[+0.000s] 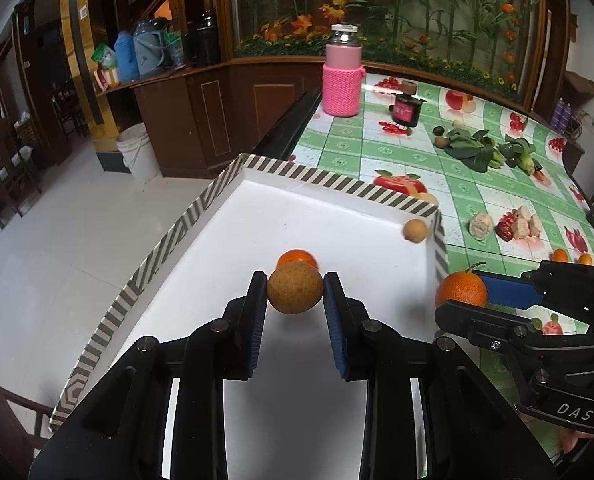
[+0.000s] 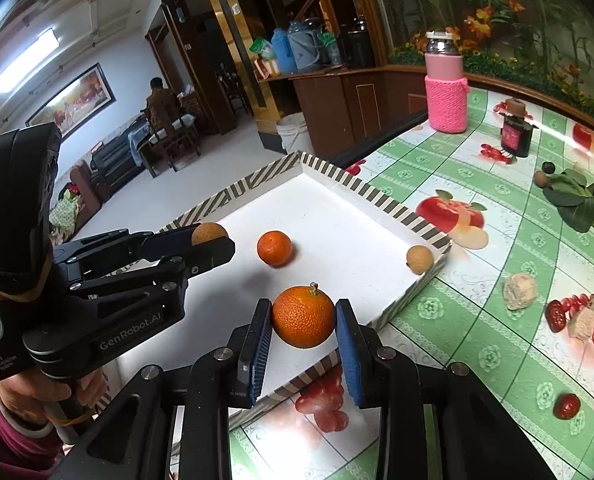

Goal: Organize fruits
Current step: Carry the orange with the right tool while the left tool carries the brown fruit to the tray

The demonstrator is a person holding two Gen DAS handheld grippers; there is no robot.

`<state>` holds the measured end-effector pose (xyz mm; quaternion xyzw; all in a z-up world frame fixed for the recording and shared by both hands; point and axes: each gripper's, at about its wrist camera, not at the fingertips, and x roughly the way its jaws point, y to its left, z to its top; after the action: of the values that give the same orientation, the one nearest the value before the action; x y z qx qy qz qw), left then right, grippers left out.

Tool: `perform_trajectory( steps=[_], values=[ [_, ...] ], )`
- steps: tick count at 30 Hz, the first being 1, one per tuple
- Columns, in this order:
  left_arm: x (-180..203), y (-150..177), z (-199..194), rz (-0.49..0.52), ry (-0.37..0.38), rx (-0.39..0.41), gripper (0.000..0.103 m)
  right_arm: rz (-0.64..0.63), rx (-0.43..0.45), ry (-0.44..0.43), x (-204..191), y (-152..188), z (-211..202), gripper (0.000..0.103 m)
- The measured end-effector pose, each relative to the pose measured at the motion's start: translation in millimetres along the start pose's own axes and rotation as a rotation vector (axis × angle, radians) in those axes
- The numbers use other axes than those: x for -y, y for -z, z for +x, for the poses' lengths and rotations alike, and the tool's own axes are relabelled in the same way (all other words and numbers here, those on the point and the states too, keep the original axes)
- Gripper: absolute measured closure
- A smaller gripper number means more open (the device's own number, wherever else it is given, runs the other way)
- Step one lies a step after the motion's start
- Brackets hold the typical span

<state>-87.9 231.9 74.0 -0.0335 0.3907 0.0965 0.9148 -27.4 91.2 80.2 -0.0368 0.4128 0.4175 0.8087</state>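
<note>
Left gripper point(image 1: 295, 290) clamped on brown ball point(image 1: 294, 287) over tray point(image 1: 339, 182). Right gripper point(image 2: 303, 318) clamped on orange point(image 2: 303, 316). Small orange point(image 2: 273, 248) at 11 o'clock.

Each wrist camera looks forward and downward along its own fingers from close above the white tray point(image 1: 317, 216) point(image 2: 329, 216) on the bench point(image 1: 477, 184) point(image 2: 497, 248), both sharing the tray, the pink bottle point(image 1: 343, 74) point(image 2: 446, 88) beyond the fingertips, and each other's gripper.
</note>
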Motion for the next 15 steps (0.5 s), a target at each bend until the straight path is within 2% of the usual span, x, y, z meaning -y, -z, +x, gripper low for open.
perform_trajectory(
  steps=[15],
  values=[
    [-13,5,23,-0.026,0.012,-0.087,0.075,-0.043,-0.083,0.014,-8,-7,43,0.072]
  ],
)
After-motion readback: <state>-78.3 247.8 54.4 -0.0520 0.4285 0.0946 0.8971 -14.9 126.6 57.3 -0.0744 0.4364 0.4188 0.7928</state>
